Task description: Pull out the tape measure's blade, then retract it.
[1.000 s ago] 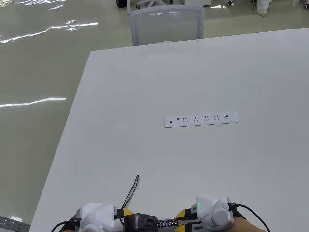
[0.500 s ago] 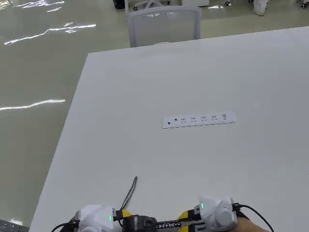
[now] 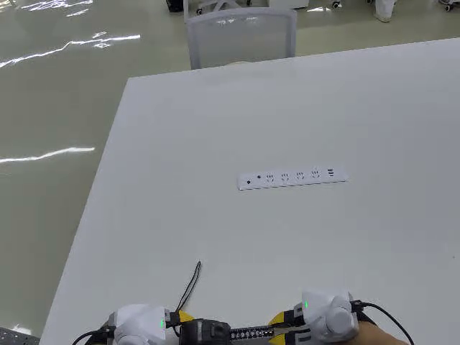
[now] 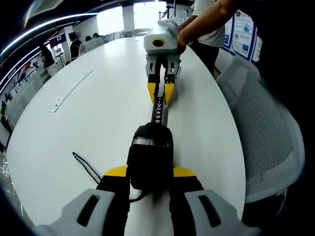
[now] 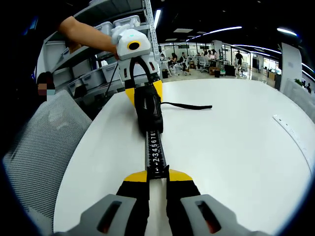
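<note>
A black tape measure case sits low over the white table at the near edge, with my left gripper shut on it. In the left gripper view the yellow-tipped jaws clamp the case. A short length of numbered blade runs right from the case to my right gripper. In the right gripper view that gripper is shut on the blade's end, and the blade leads back to the case. A black wrist strap trails from the case across the table.
A white power strip lies mid-table, well beyond the grippers. A grey mesh chair stands at the far edge. The table's left edge drops to shiny floor. Another mesh chair stands close beside the near edge.
The right gripper has drawn a little to the right, away from the case, so slightly more blade shows. The head camera has shifted a bit; the left gripper holds still.
</note>
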